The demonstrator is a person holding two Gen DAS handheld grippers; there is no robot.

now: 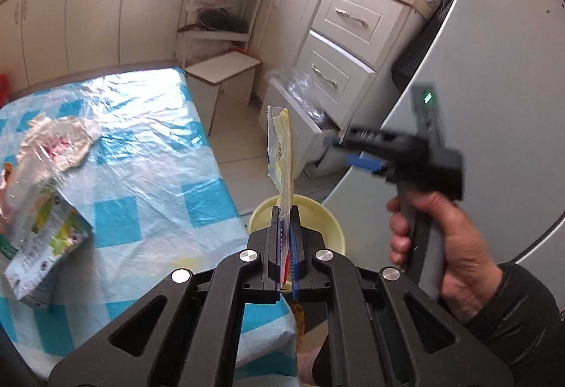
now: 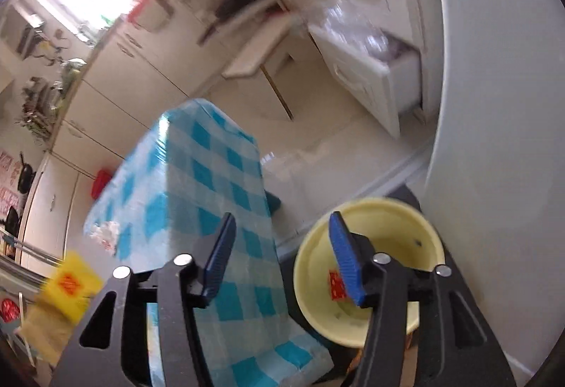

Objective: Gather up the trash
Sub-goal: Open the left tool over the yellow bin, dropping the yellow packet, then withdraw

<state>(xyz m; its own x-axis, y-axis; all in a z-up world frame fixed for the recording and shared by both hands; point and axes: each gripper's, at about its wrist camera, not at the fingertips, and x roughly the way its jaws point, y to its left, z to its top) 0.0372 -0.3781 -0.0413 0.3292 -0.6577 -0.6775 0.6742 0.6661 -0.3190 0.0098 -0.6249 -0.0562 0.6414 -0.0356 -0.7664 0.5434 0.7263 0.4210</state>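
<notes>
The left tool (image 1: pixel 285 210) pinches a yellow wrapper (image 1: pixel 282 154) above the yellow bin (image 1: pixel 326 228); the right tool (image 2: pixel 280 228) is spread wide, holding nothing.

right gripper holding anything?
No. In the right wrist view the right gripper is open, its blue pads wide apart with nothing between them, above the yellow bin.

Blue-checked desk (image 1: pixel 148 154) lower left, cream cabinets (image 1: pixel 91 19) upper left, white stool (image 1: pixel 222 69) centre, open drawers (image 1: pixel 339 69) right, fridge (image 1: pixel 512 69) far right.
</notes>
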